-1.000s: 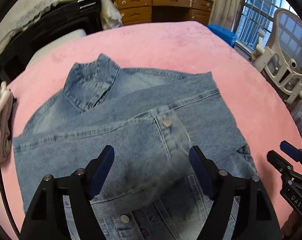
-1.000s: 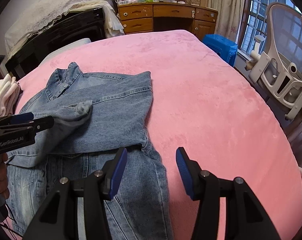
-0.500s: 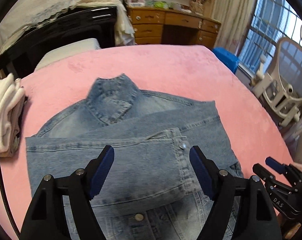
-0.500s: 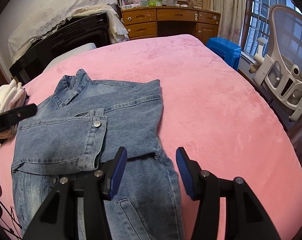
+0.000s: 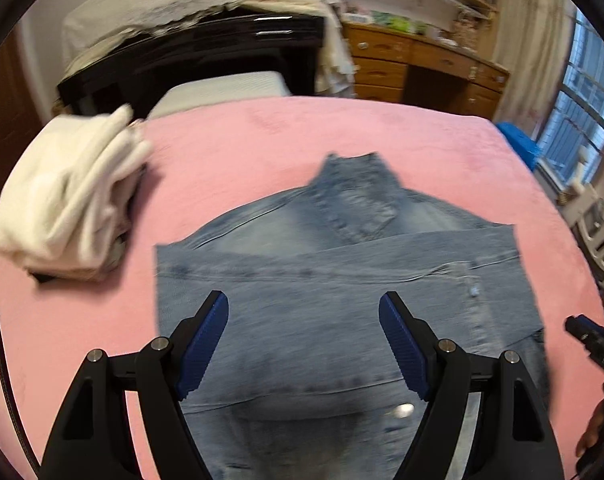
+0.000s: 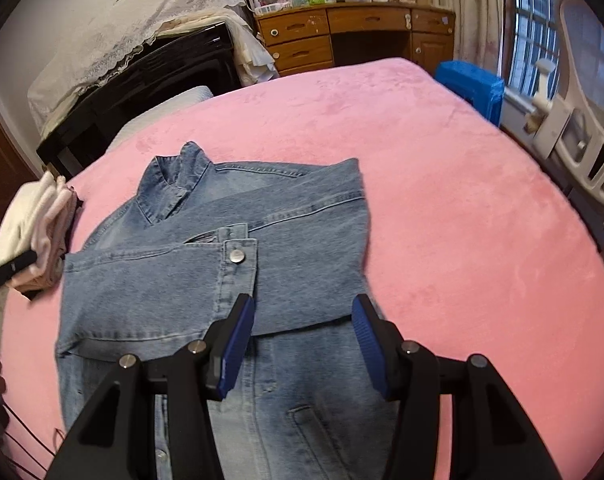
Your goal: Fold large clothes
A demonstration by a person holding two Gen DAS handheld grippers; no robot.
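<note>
Sleeves are already lying crossed over the jacket (image 6: 205, 288), which is spreading flat on the pink bed (image 6: 442, 184) just ahead of both tongs. Left tongs (image 5: 304, 344) and right tongs (image 6: 302, 344) are hovering spread, pinching nothing. Folding the body up is looking like what remains.

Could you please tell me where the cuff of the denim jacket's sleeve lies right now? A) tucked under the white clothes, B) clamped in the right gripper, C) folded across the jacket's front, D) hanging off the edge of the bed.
C: the sleeve cuff lies flat across the front of the denim jacket, and both the right gripper and left gripper are open and empty.
</note>
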